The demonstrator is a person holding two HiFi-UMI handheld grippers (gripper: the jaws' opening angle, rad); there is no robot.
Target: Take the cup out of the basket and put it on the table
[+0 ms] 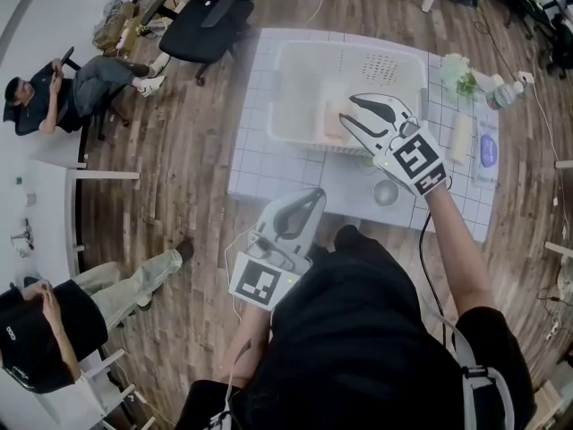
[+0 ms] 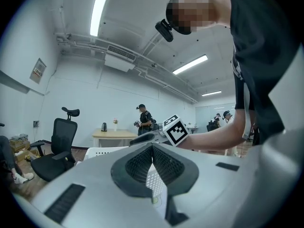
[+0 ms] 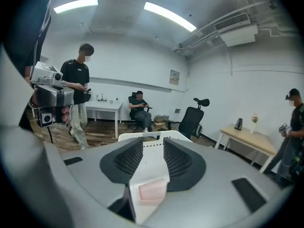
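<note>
A white plastic basket (image 1: 295, 88) stands on the white gridded table (image 1: 269, 164). Inside it lies a pale pink cup (image 1: 331, 127), partly covered by my right gripper (image 1: 349, 108). That gripper reaches over the basket's near rim with its jaws apart and nothing pressed between them. In the right gripper view the pink cup (image 3: 152, 190) shows low between the dark pads (image 3: 128, 159), with the basket's perforated wall (image 3: 149, 151) beyond. My left gripper (image 1: 317, 193) hovers at the table's near edge, level, its fingertips meeting and empty; it shows as left gripper (image 2: 152, 147) in its own view.
A small metal bowl (image 1: 386, 192) sits on the table near my right wrist. A bottle (image 1: 506, 92), a small plant (image 1: 458, 74) and a pale tube (image 1: 461, 139) stand to the right of the basket. An office chair (image 1: 210, 16) and seated people are off to the left.
</note>
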